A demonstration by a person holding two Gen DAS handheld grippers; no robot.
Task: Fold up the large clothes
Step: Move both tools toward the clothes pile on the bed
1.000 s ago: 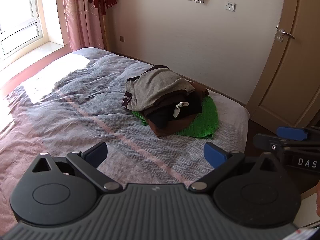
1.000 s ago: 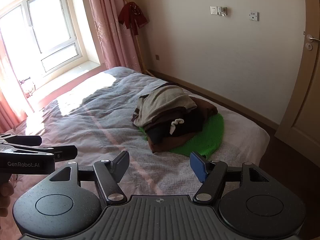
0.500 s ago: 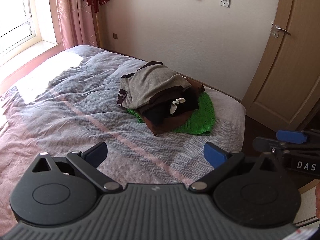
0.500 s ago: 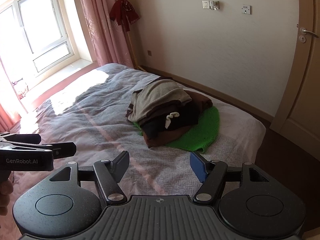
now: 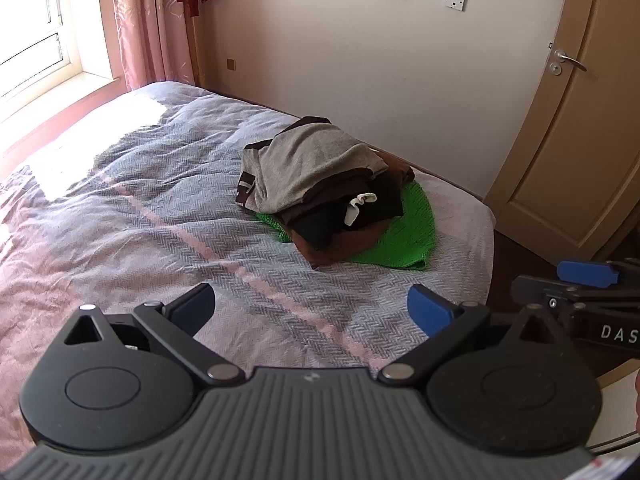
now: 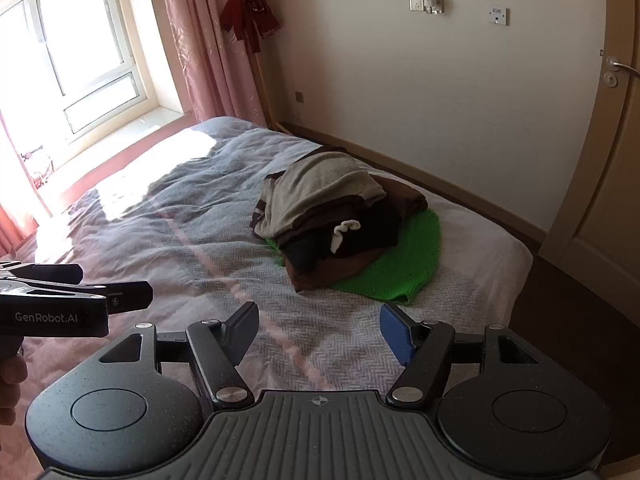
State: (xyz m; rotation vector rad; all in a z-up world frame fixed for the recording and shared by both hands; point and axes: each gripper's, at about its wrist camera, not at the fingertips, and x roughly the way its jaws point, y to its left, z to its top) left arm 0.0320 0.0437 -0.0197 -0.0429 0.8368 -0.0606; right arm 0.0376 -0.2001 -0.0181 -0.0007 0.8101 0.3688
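Hovering level above the near edge of the bed (image 5: 120,208), well short of the clothes: left gripper (image 5: 310,312) with blue-padded fingers (image 5: 428,314) spread wide, grasping nothing. Right gripper (image 6: 318,330) held alongside at similar height, likewise released and empty. Heaped near the bed's far corner: pile of clothes (image 5: 320,192), soft and rumpled, a grey knit top (image 6: 316,196) draped over dark brown and black layers, a bright green knitted garment (image 6: 404,256) flat underneath. Herringbone-woven grey and pink bedcover, creased.
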